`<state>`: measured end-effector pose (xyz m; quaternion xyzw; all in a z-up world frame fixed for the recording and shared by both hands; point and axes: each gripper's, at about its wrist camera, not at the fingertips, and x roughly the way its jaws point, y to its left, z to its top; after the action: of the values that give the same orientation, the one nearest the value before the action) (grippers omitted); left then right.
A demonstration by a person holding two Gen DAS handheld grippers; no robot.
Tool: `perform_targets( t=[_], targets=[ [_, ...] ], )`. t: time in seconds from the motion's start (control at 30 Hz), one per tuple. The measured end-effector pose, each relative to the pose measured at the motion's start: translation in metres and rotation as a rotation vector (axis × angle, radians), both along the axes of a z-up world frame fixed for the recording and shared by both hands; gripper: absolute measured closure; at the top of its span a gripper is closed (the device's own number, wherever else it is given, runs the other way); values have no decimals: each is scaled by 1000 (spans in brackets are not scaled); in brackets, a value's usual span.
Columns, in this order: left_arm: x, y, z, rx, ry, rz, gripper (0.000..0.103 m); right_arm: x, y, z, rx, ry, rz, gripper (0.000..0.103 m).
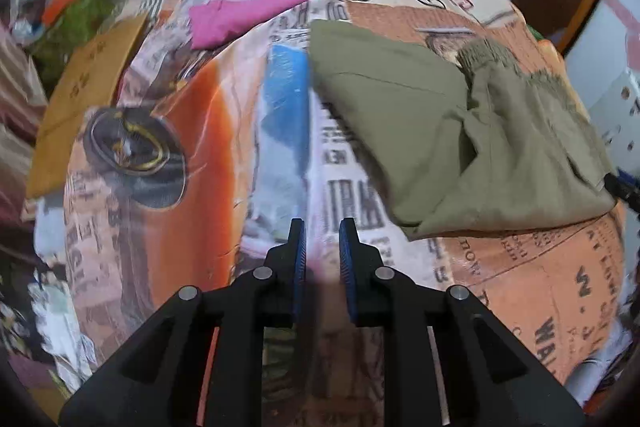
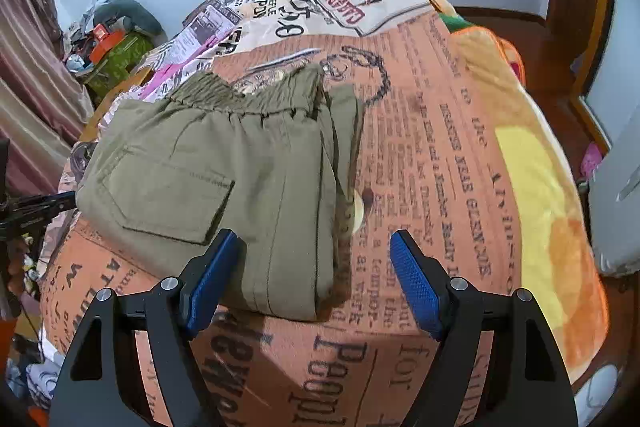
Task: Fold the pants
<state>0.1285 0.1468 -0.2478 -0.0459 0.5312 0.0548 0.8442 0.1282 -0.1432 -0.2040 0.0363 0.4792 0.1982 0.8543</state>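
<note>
Olive pants (image 2: 224,163) lying folded on newsprint-pattern bedspread (image 2: 440,155), waistband far side. Left gripper (image 1: 322,233) hovering w/ narrow gap, nothing between pads. Right gripper (image 2: 314,241) gaping wide over pants' near edge, not clamping. Print reading "Near Glenn" approx.; rest blurred.

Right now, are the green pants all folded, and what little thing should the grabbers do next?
They look folded: the olive pants lie as a compact bundle on the newspaper-print bedspread, waistband at the far end. Neither gripper holds anything; the left gripper is off to the side, and the right gripper is open at the near edge. Probably best: lift the right one away, leaving the bundle alone.
</note>
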Motion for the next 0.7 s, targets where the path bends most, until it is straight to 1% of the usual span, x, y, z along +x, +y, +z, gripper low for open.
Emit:
perform_targets(
  t=[0.13, 0.2, 0.27, 0.3, 0.37, 0.4, 0.47, 0.53, 0.6, 0.67, 0.7],
  targets=[
    [12, 6, 25, -54, -70, 5, 84, 9, 2, 14, 18, -41, 0, 28],
    [27, 0, 39, -82, -106, -25, 84, 16, 5, 22, 26, -67, -2, 28],
    [43, -14, 48, -81, -129, -64, 84, 27, 8, 30, 29, -100, -9, 28],
    [52, -23, 50, -79, -136, -87, 84, 32, 9, 31, 28, -109, -11, 28],
    [67, -38, 52, -100, -136, -129, 83, 42, 12, 34, 32, -129, -11, 28],
    [77, -50, 50, -122, -128, -161, 83, 46, 14, 33, 32, -137, -6, 28],
    [89, -69, 45, -132, -112, -206, 83, 52, 17, 31, 24, -142, 4, 28],
    [103, -94, 33, -115, -87, -275, 80, 60, 21, 24, 21, -130, 28, 28],
    [111, -108, 22, -94, -56, -305, 79, 69, 24, 16, 28, -103, 42, 30],
    [120, -118, 4, -91, -12, -321, 79, 77, 27, 5, 39, -60, 57, 42],
    [123, -120, -4, -86, 8, -315, 78, 82, 28, -1, 43, -37, 66, 46]
  ],
)
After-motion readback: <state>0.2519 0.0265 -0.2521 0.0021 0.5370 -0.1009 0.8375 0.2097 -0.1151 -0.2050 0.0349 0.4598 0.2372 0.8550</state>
